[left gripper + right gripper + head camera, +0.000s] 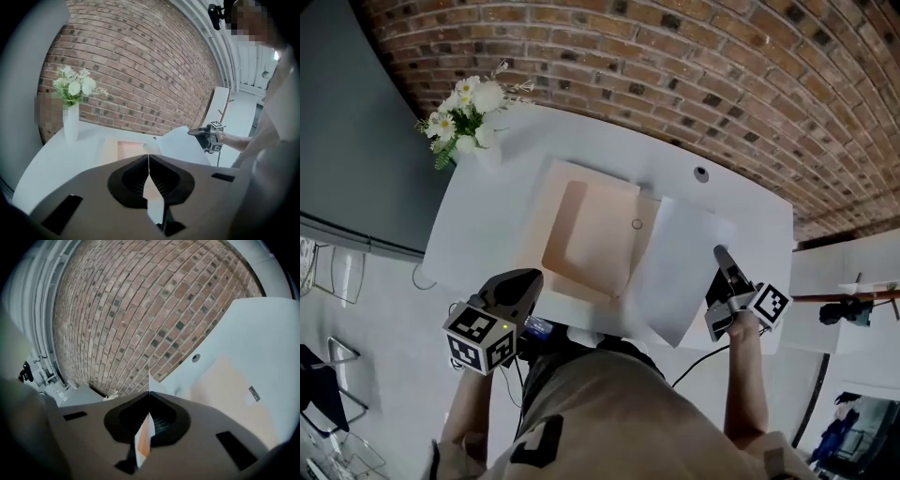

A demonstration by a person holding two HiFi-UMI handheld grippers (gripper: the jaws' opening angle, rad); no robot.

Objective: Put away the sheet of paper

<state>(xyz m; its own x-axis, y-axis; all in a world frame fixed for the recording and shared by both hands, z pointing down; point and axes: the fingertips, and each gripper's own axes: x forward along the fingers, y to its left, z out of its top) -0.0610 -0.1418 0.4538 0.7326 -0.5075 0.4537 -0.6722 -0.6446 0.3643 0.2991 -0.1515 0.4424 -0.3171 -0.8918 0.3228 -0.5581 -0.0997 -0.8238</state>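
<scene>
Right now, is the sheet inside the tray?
Out: the sheet of paper only overlaps the beige tray at its right rim, held by the right gripper.

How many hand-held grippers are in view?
2. The left hand-held gripper is at the near edge of the table beside the beige folder; the right hand-held gripper is shut on the right edge of the sheet of paper.
</scene>
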